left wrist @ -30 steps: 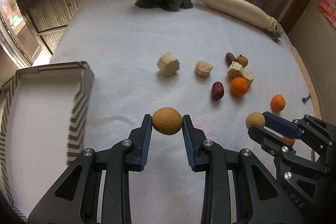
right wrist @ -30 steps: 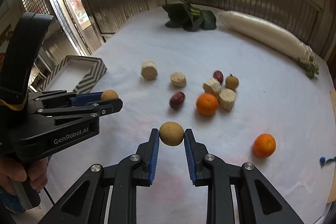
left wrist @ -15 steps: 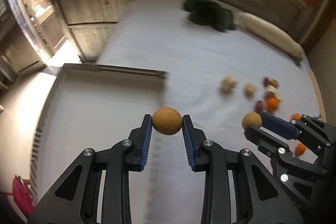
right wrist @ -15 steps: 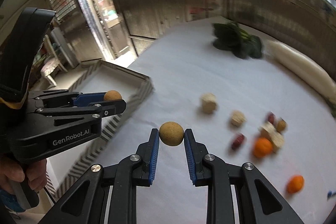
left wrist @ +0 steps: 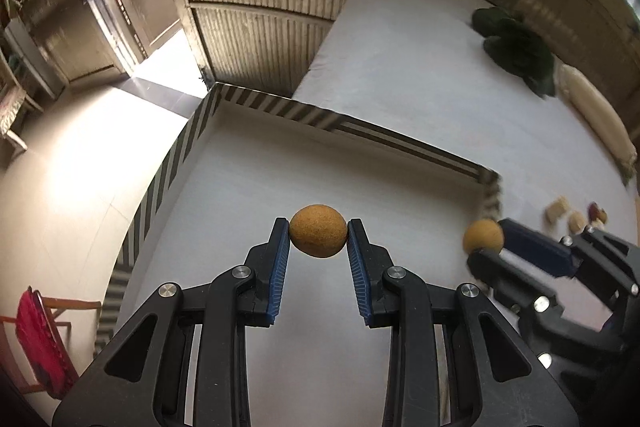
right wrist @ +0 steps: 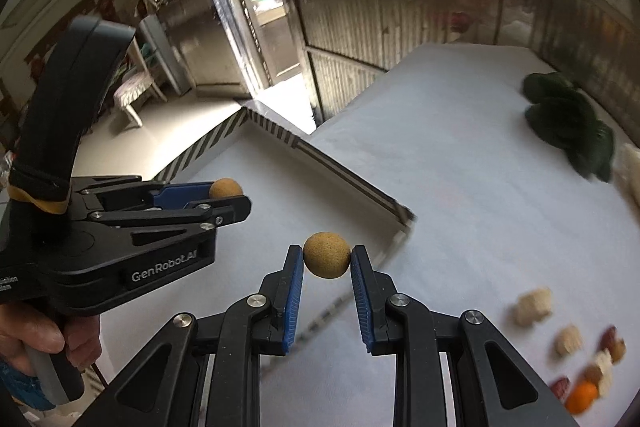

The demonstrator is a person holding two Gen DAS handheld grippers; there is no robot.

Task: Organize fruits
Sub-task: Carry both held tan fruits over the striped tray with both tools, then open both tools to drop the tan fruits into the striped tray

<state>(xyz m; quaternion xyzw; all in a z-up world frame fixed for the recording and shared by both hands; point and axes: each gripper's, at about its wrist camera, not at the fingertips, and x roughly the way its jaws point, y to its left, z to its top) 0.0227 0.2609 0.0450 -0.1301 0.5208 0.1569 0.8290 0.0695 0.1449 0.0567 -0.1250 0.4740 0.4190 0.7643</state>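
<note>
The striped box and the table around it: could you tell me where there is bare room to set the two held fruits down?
The striped box shows a bare white floor between its walls. The table is bare between box and leafy greens. It is crowded at the food cluster on the right.

Two daylit fisheye views, sharp in the middle and smeared toward the edges.

Daylight enters through an open doorway [left wrist: 132,39] at upper left, leaving a glaring patch on the pale floor [left wrist: 76,163]. The white table cover [left wrist: 420,59] is evenly lit, with hardly any shadows. Each close gripper and the round brown fruit [left wrist: 318,237] it holds look crisp. The dark greens [right wrist: 568,123] and small foods [right wrist: 560,339] at right are blurred, probably by motion. Straight lines bow outward and the corners fall to black.
</note>
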